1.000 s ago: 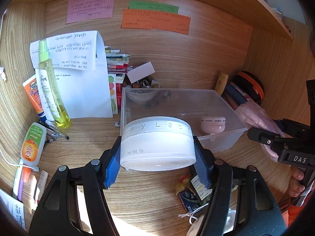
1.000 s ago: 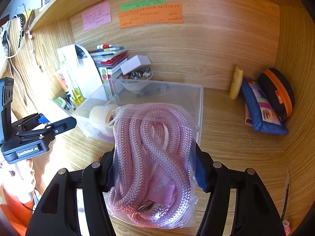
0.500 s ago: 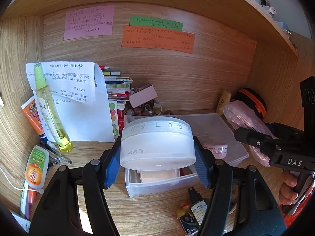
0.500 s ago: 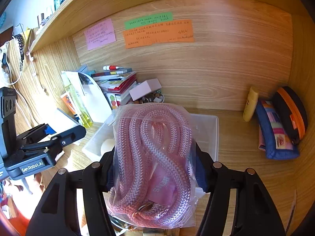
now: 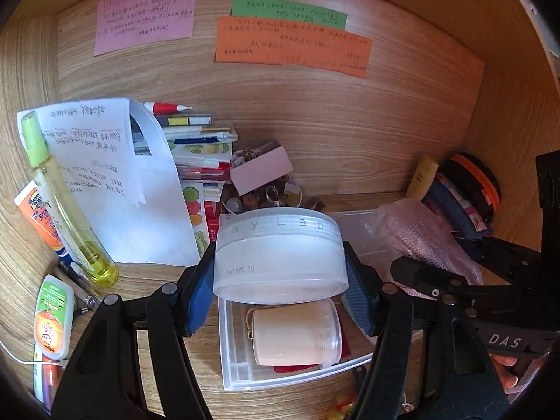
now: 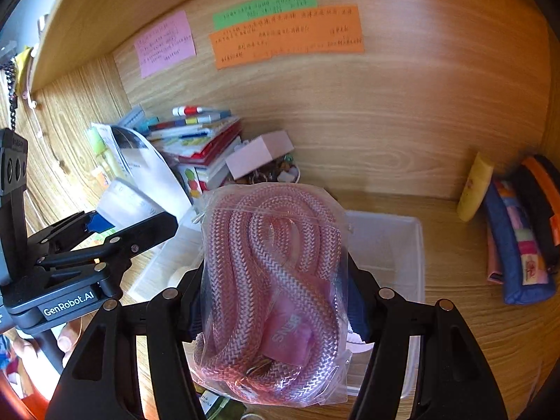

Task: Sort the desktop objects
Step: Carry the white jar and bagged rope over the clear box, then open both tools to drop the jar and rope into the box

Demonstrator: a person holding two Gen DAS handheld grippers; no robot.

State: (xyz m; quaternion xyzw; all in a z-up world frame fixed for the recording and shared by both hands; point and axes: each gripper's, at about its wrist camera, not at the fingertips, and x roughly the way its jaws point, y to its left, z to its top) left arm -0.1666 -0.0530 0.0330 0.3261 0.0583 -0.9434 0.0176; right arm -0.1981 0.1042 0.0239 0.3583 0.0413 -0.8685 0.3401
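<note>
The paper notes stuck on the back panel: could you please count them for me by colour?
Pink note: 1
Green note: 1
Orange note: 1
Total: 3

The frosted white jar (image 5: 280, 252) sits clamped between blue pads, hanging over the clear bin (image 5: 241, 367), which already holds a peach-coloured tub (image 5: 295, 336) on its side. The pink rope in its plastic bag (image 6: 273, 287) is pinched upright above that bin too.
</note>
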